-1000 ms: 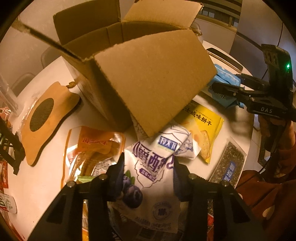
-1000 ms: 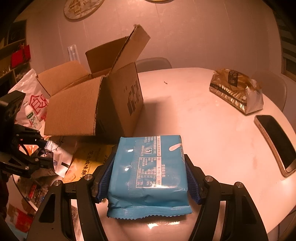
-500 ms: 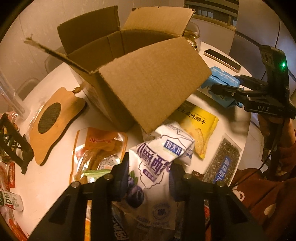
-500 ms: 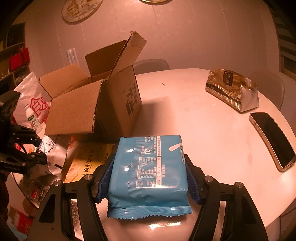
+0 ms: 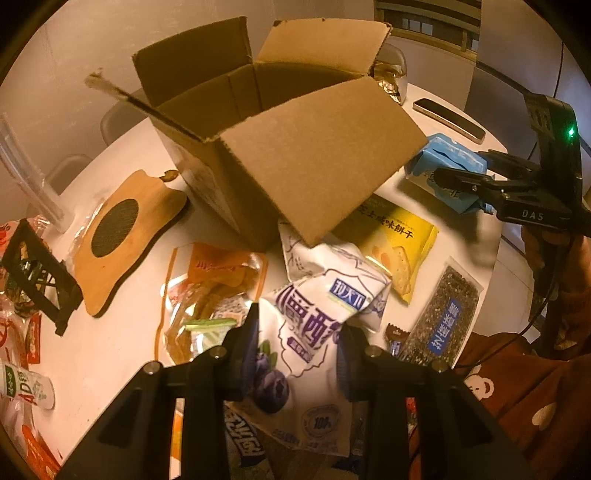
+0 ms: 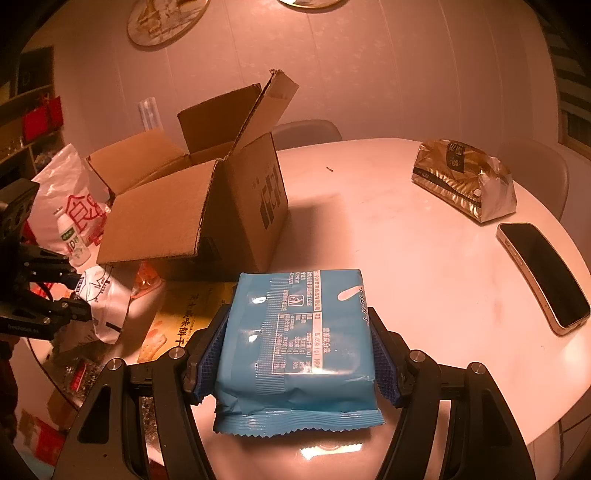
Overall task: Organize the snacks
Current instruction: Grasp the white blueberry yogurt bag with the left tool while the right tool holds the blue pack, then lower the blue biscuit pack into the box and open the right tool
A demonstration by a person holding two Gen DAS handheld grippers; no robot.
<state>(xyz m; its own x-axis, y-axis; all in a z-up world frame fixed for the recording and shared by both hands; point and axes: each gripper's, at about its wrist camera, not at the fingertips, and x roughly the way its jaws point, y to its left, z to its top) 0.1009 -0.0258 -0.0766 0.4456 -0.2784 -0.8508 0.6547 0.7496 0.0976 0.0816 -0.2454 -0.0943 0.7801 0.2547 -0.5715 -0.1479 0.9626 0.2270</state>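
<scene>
The right gripper (image 5: 461, 177) body carries the letters "DAS", the white blueberry pouch (image 5: 314, 332) has a round "100%" seal, the white bottle (image 6: 72, 240) shows "AD", and the yellow cracker bag (image 5: 397, 240) reads "咸味饼干".

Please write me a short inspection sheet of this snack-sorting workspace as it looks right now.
Surface: white round table, crowded on the left gripper's side.
Job's things: open cardboard box, flaps up; blue packet; white blueberry pouch; yellow cracker packet; seaweed packet; orange snack bag.
Clutter: phone, gold foil bag, wooden coaster.
Grippers: left gripper has just been closing and pinches the pouch; right gripper clamps the blue packet.
Cables: black cable beside the right gripper.
Surroundings: chair, wall plaque.
</scene>
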